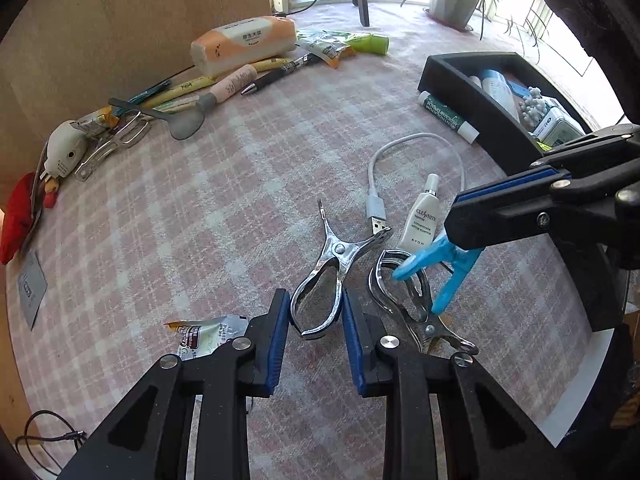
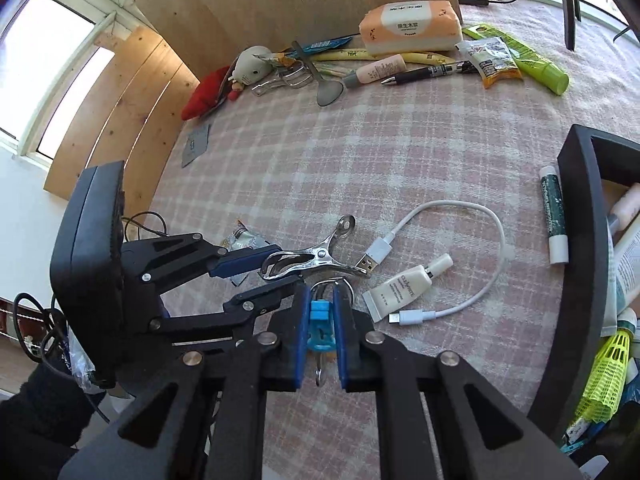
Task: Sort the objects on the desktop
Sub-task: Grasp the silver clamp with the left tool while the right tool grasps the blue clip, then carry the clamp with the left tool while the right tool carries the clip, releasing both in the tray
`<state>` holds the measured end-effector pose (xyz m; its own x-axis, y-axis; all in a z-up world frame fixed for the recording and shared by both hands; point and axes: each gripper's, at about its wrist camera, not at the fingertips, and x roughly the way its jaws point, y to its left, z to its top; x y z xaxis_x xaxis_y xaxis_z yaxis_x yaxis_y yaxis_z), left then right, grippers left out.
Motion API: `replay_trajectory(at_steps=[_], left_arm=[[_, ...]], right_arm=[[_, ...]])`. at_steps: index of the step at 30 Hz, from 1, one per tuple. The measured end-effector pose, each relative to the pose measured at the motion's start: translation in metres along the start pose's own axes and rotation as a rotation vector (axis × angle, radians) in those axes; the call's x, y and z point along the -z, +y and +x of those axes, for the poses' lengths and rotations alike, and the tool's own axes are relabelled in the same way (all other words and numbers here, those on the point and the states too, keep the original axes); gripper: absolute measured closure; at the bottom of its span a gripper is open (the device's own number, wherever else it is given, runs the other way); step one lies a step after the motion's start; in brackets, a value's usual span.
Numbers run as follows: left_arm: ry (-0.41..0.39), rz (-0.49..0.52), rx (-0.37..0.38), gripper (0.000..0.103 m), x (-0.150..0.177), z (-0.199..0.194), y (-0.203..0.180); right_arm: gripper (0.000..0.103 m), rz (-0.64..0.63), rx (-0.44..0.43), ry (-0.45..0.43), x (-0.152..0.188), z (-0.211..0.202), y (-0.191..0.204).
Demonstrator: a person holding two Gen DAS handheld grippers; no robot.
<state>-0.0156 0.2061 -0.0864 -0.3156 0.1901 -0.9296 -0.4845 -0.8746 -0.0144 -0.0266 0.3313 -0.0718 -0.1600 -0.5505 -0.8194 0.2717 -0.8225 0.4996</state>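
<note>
Left wrist view: the left tongs are closed on the handle loop of a shiny steel spring clip lying on the pink checked cloth surface. Just right of them, a second steel clip.

Right wrist view: the right tongs clamp a blue plastic clothes peg. A white cream tube lies just beyond, right.

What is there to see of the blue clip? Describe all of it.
The blue clip looks like a light blue plastic clothes peg, tilted off the checked cloth. The right gripper is shut on its handle end, blue pads on both sides. Its jaw end pokes into the loop of a metal clip, beside a small white tube.
</note>
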Motion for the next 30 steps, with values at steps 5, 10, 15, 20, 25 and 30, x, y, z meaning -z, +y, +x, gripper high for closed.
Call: replay_trajectory(at_steps=[5,10,15,20,25,30], left_arm=[[-0.014,-0.01,0.003,0.078,0.002,-0.002,0.002],[-0.022,-0.036,-0.007,0.078,0.004,-0.004,0.011],[-0.035,-0.088,-0.006,0.078,0.008,-0.007,0.023],[-0.068,-0.153,0.012,0.079,0.01,-0.02,0.036],[-0.108,-0.174,0.026,0.079,0.005,-0.036,0.039],[-0.151,-0.192,0.034,0.079,-0.006,-0.056,0.034]], right_arm=[[0.092,-0.013,0.068,-0.002,0.007,-0.001,-0.001],[0.092,0.021,0.044,-0.035,0.012,-0.016,-0.004],[0.092,0.043,0.071,-0.073,0.018,-0.038,-0.008],[0.092,0.084,0.117,-0.108,0.026,-0.058,-0.024],[0.092,0.119,0.16,-0.154,0.034,-0.084,-0.037],[0.092,0.121,0.202,-0.201,0.043,-0.113,-0.046]])
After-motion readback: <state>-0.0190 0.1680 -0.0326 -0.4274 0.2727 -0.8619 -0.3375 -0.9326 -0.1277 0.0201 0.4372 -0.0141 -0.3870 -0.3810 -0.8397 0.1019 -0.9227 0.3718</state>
